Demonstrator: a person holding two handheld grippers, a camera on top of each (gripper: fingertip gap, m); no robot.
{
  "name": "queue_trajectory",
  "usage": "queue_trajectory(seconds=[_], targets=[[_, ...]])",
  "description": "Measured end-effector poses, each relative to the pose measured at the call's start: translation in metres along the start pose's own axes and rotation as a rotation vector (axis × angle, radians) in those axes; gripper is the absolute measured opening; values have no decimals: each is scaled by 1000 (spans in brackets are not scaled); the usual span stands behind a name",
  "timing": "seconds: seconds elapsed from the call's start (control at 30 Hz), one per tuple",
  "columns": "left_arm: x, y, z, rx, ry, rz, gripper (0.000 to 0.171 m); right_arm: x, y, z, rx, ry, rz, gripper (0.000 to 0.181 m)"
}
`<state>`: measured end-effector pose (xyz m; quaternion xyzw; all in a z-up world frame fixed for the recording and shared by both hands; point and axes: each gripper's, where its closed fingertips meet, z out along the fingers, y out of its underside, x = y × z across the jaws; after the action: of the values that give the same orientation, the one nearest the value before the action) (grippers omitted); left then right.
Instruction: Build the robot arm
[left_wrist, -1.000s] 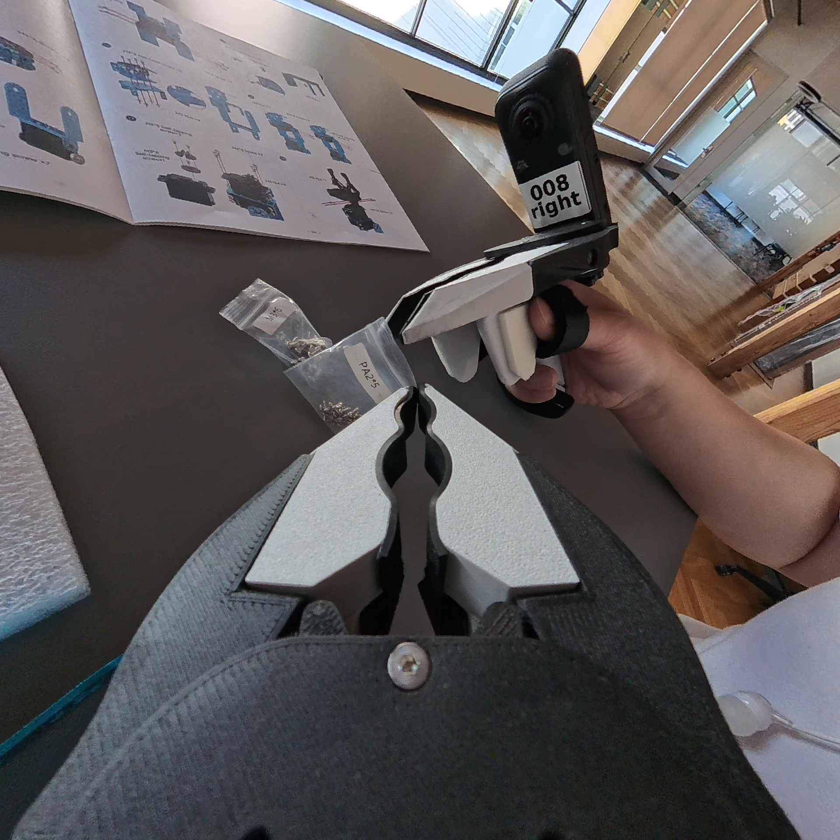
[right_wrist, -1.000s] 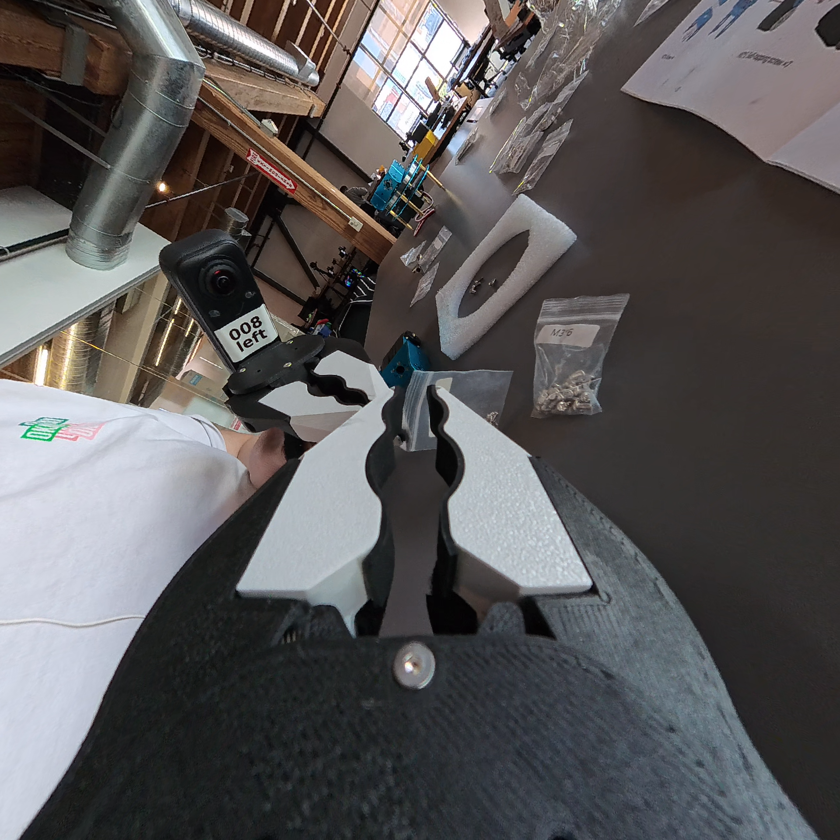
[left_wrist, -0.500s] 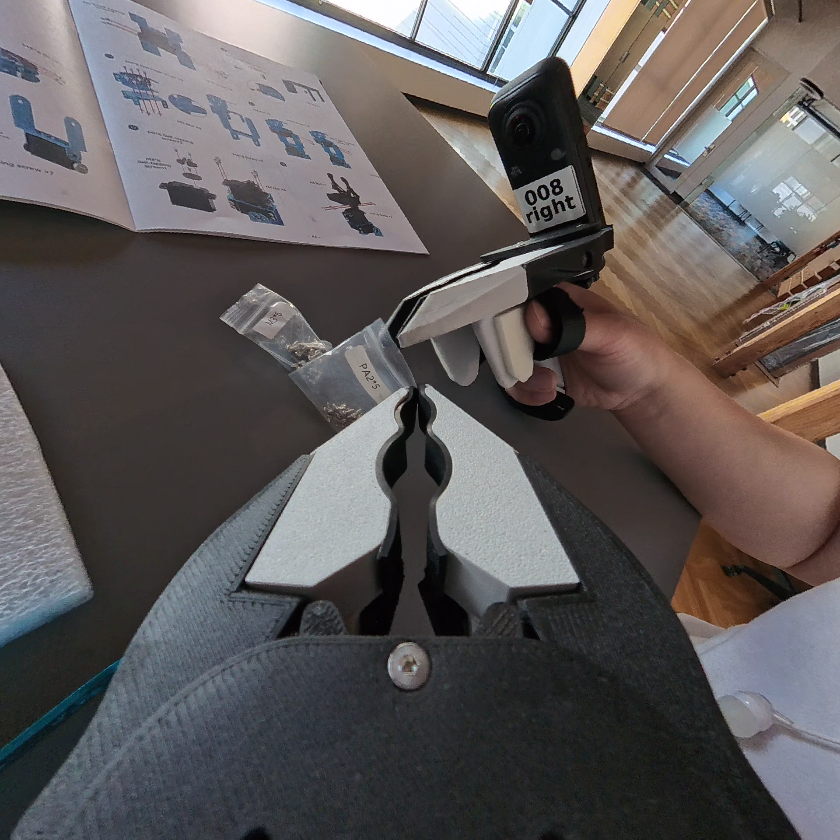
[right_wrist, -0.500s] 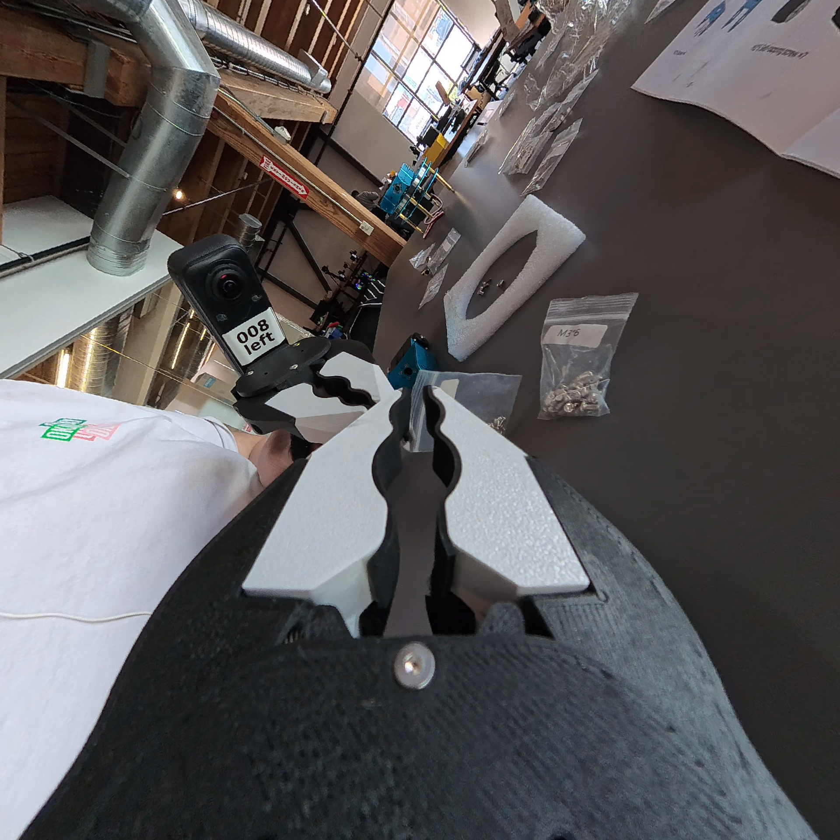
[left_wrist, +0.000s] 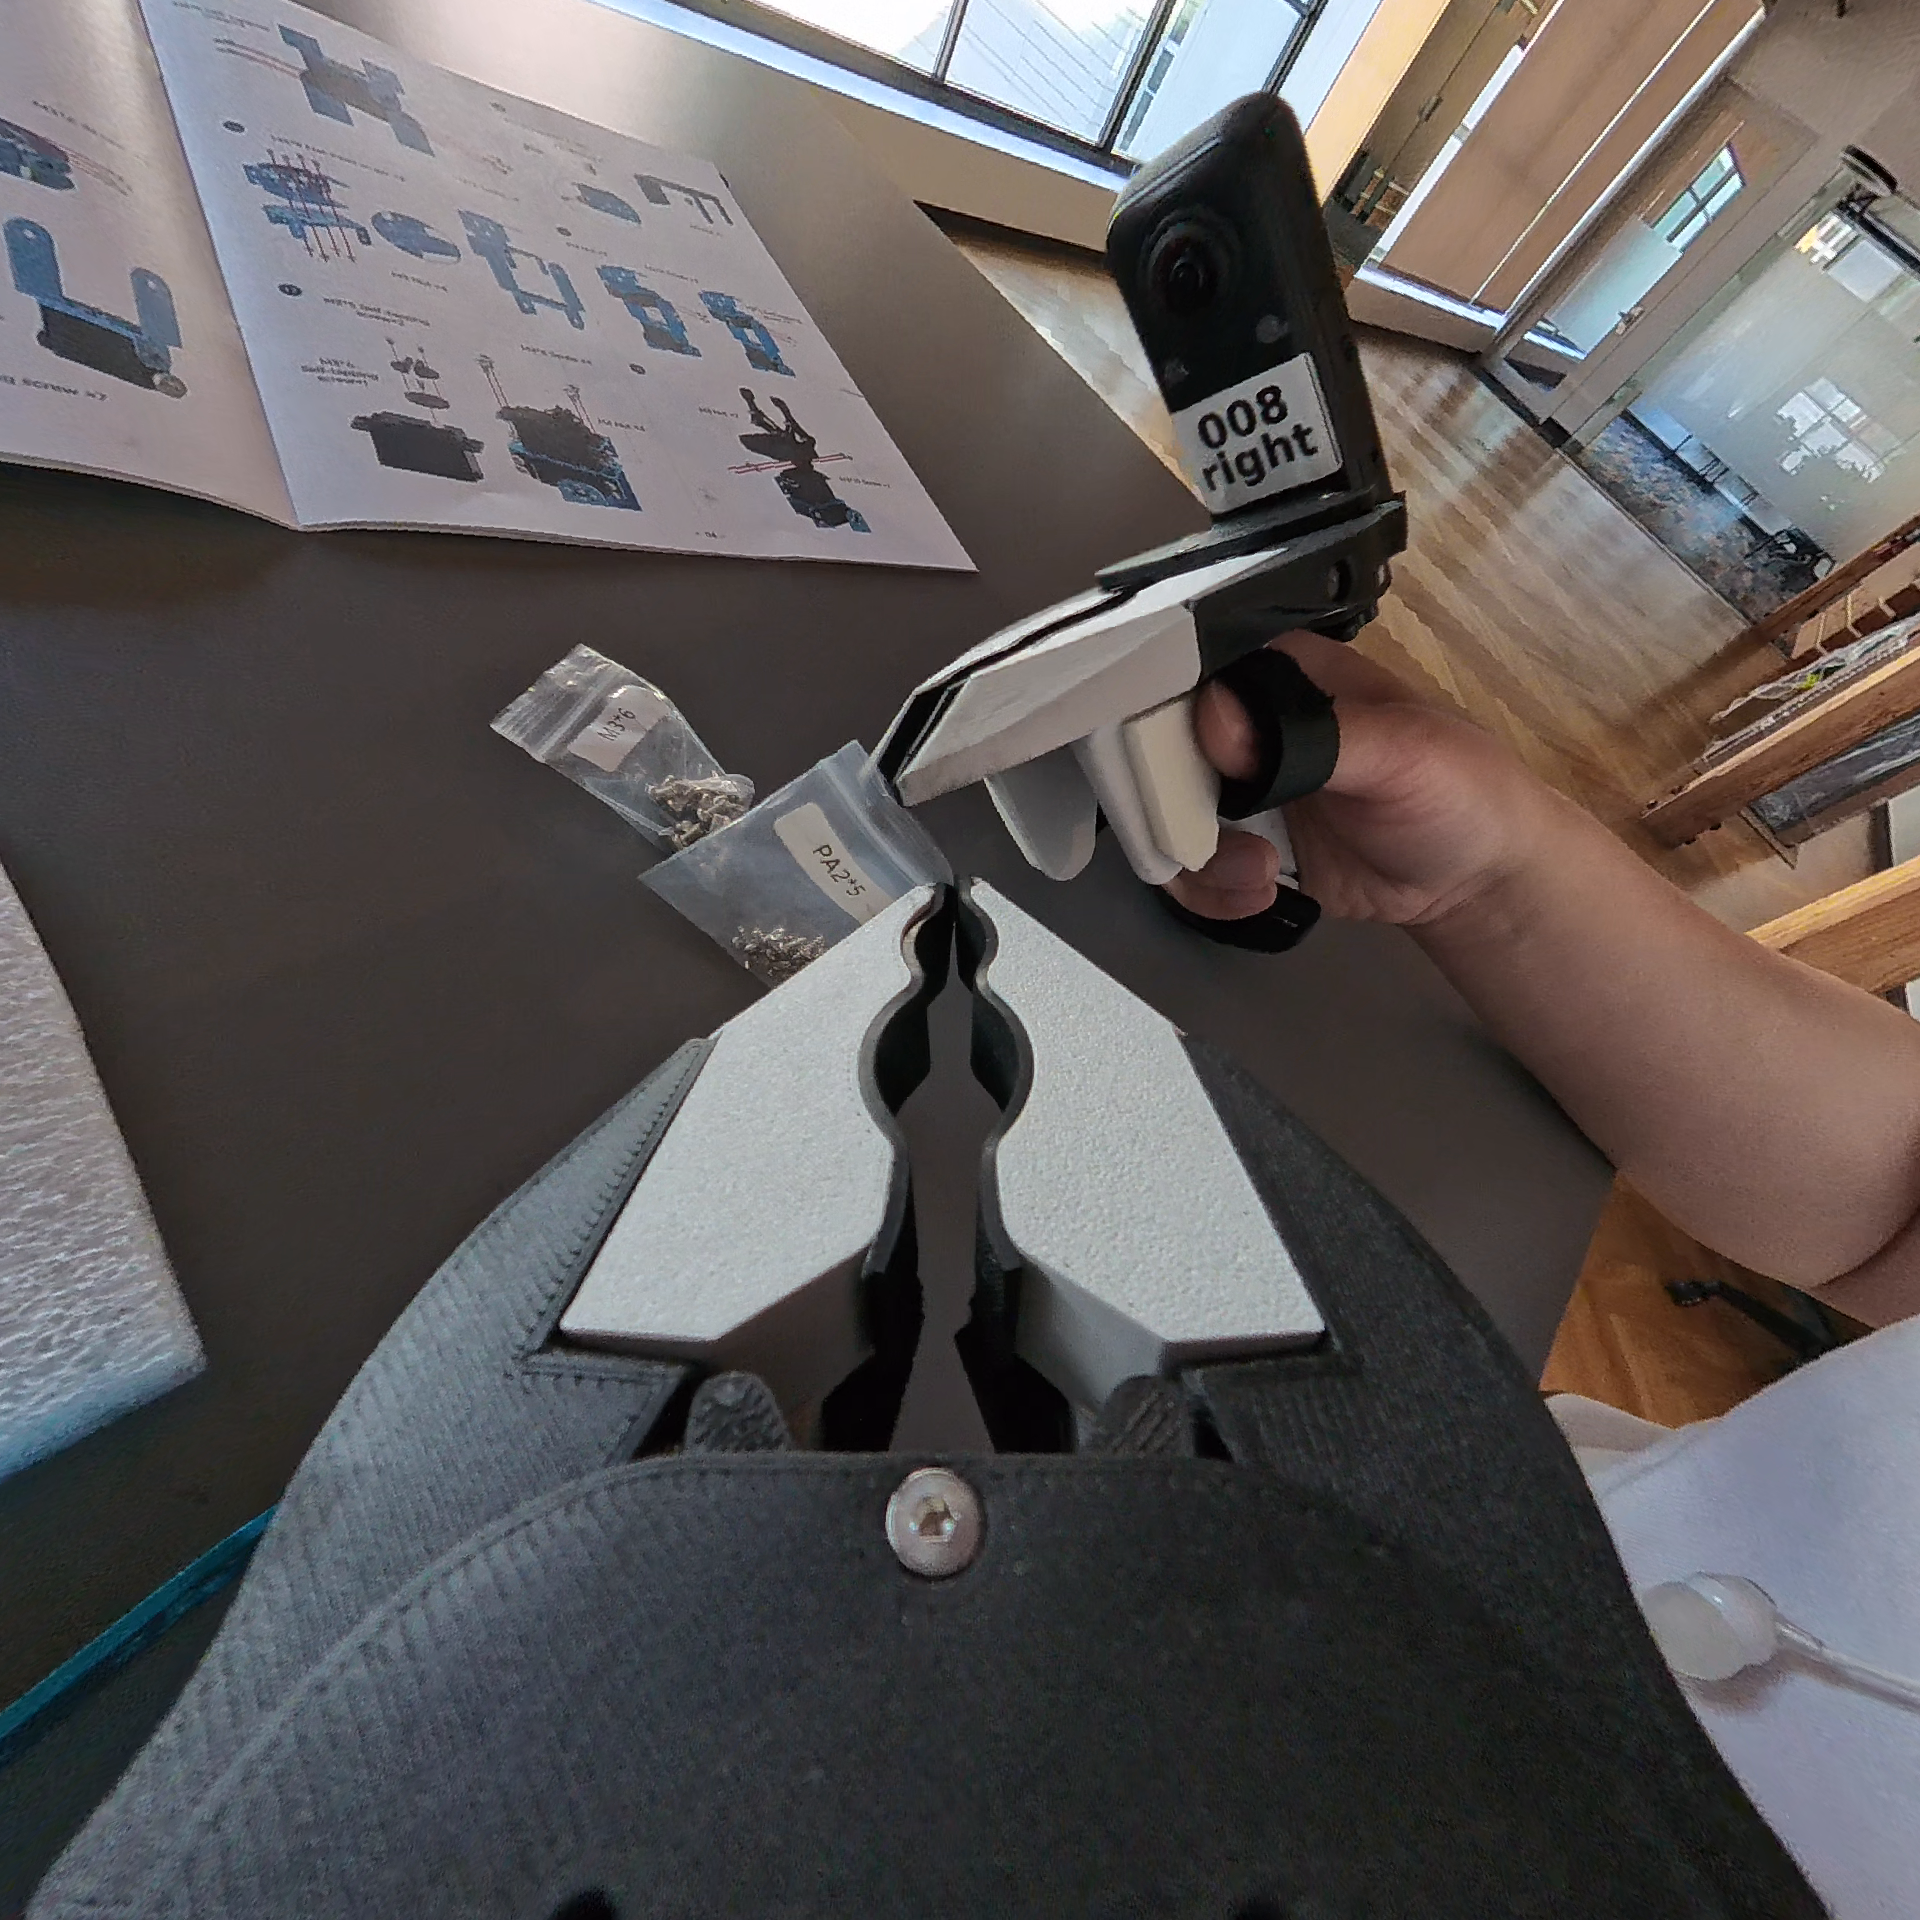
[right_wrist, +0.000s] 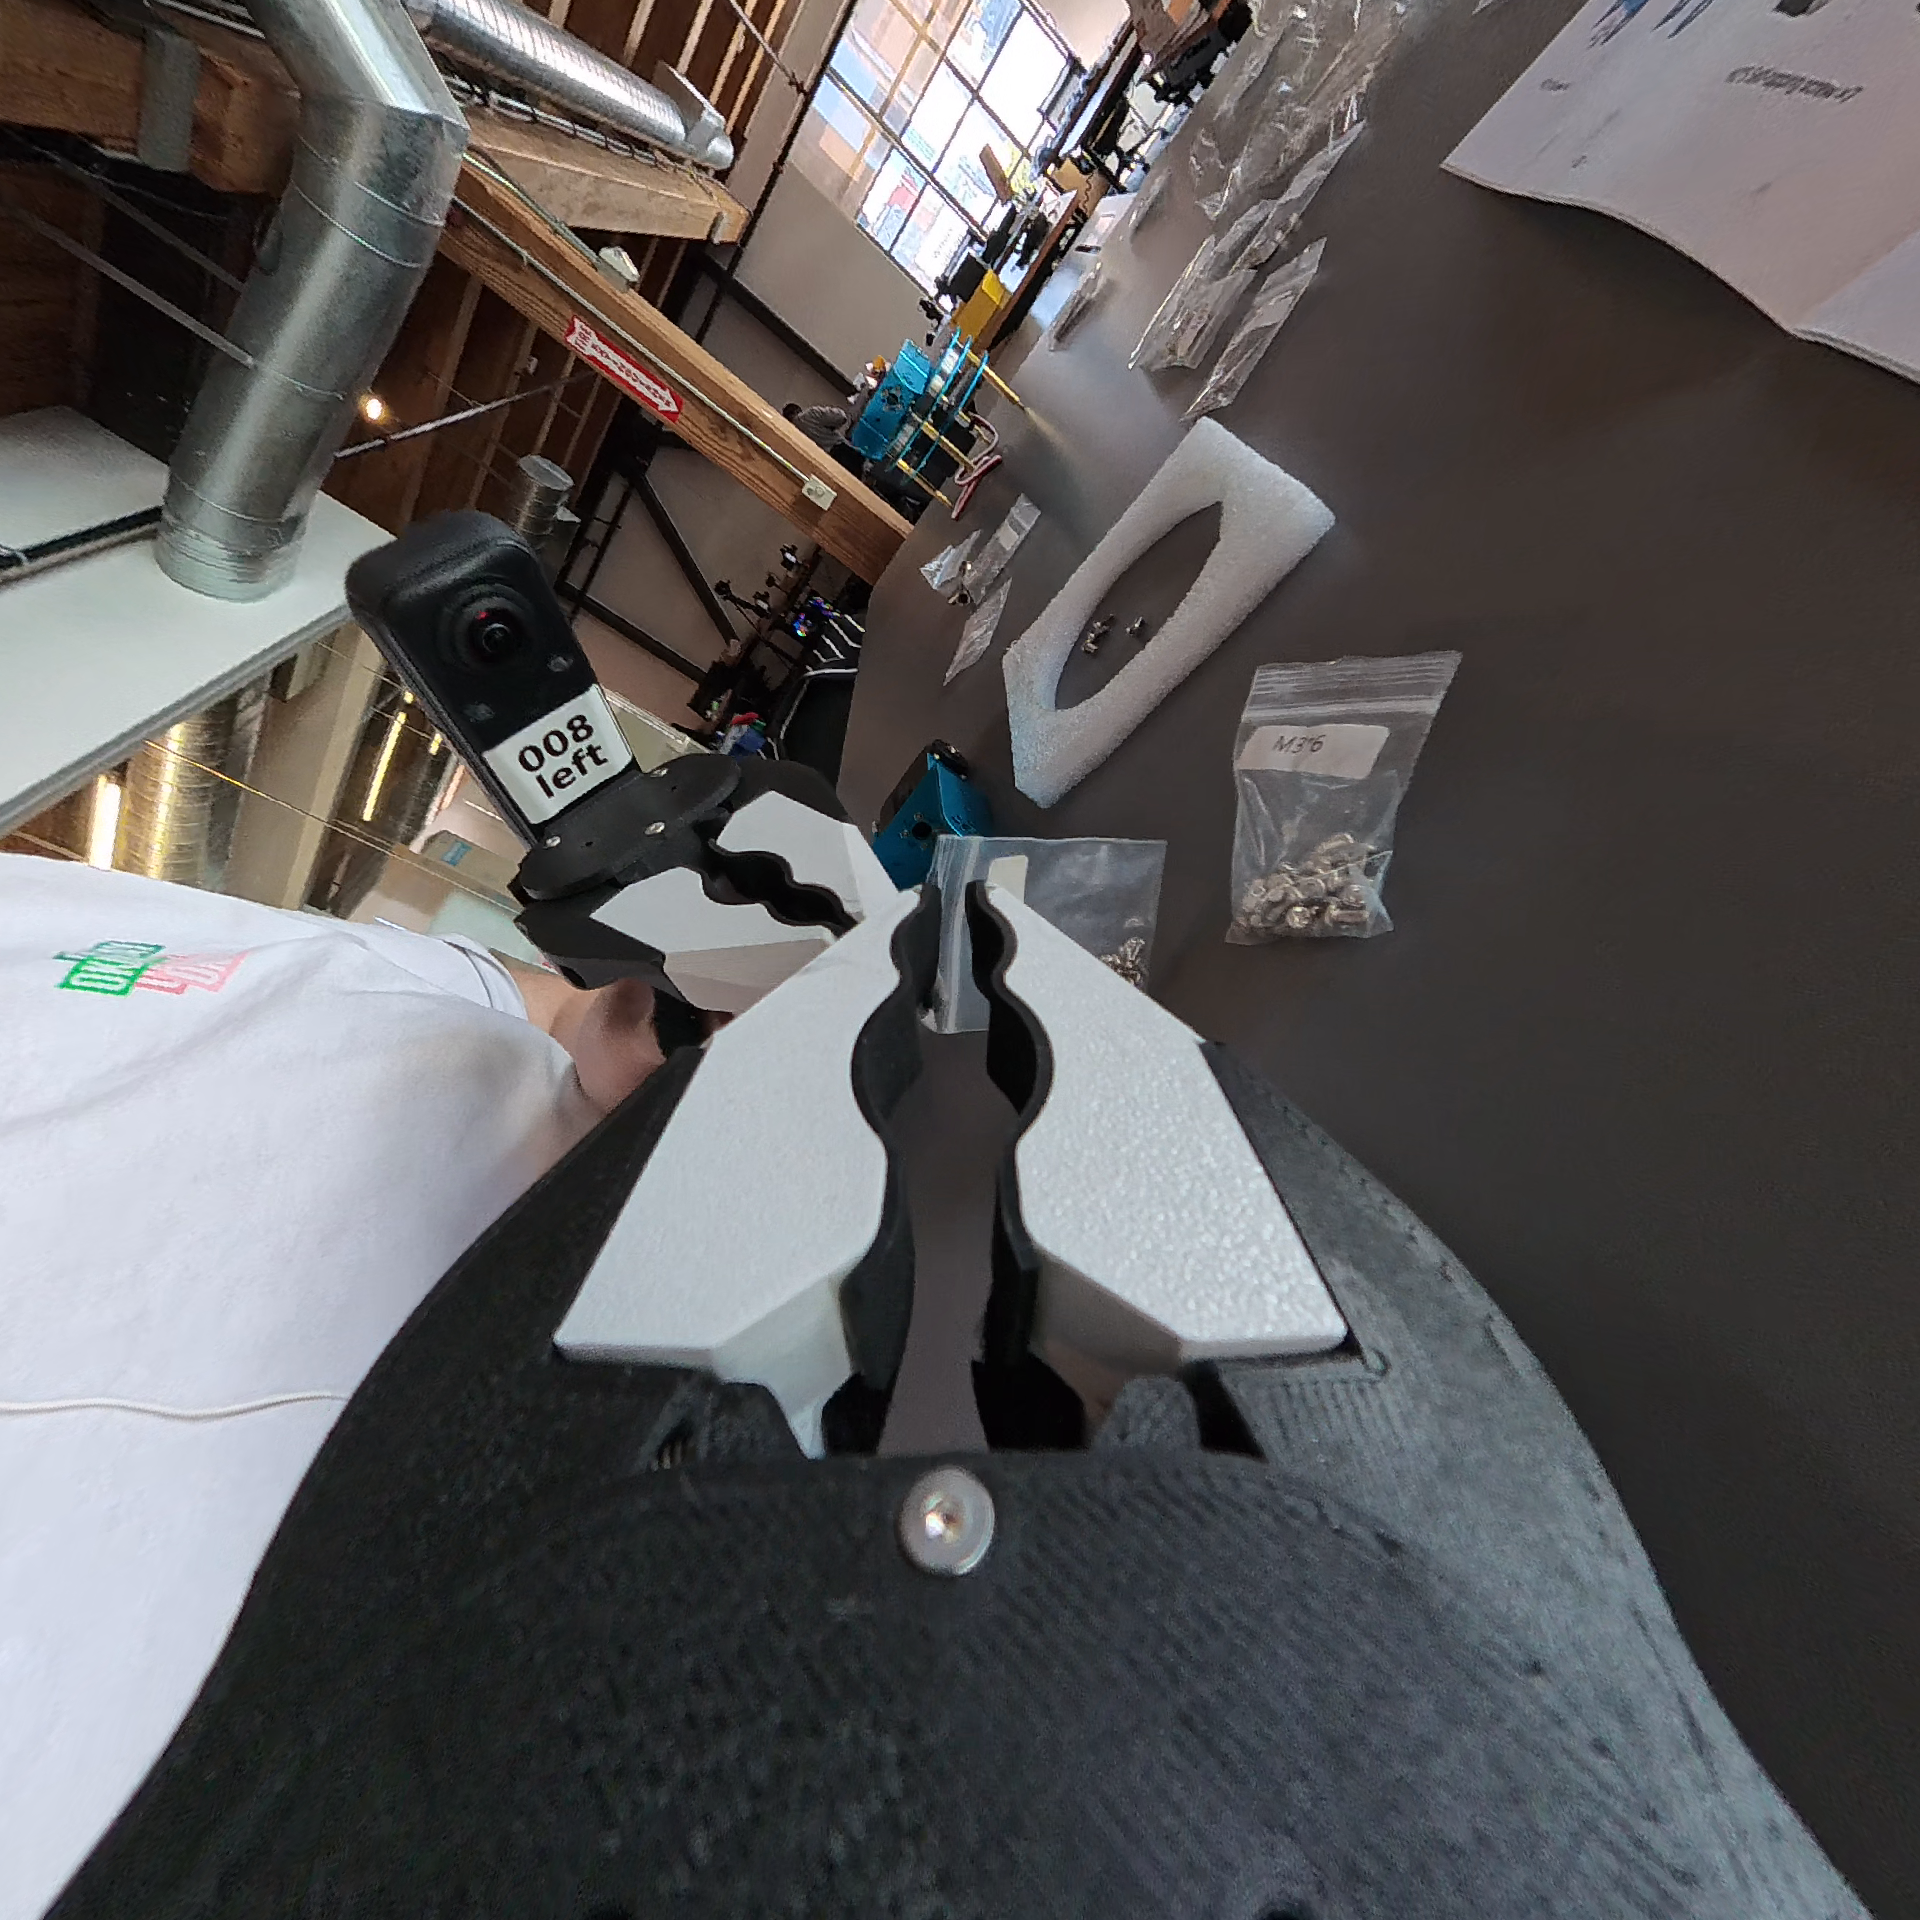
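A small clear zip bag of tiny screws (left_wrist: 800, 862) with a white label is held just above the dark table (left_wrist: 312, 935). My left gripper (left_wrist: 951, 896) is shut on its near edge. My right gripper (left_wrist: 896, 771) comes in from the right and is shut on the bag's upper corner. In the right wrist view the bag (right_wrist: 1081, 894) sits between my right gripper's (right_wrist: 951, 896) fingertips, with the left gripper (right_wrist: 821, 883) right beside it on the left.
A second bag of larger screws (left_wrist: 634, 748) (right_wrist: 1320, 821) lies on the table beyond. An open printed booklet (left_wrist: 520, 312) lies farther back. A white foam frame (right_wrist: 1164, 623), a blue part (right_wrist: 930, 805) and several small bags (right_wrist: 1226, 301) lie on the table. The table edge (left_wrist: 1538, 1143) runs on the right. Less than 4 cm separates the two grippers' tips.
Both grippers stay shut on the same bag. The right gripper has dropped slightly and shifted a little left; the bag has barely moved.
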<state>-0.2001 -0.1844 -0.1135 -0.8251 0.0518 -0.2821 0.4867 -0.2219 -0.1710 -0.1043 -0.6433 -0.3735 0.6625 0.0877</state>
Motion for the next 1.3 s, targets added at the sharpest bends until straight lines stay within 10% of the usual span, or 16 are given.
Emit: queue_trajectory(seconds=[1.3], targets=[[6, 9, 6, -71, 6, 71, 1, -3, 11, -3, -105, 29, -35, 0]])
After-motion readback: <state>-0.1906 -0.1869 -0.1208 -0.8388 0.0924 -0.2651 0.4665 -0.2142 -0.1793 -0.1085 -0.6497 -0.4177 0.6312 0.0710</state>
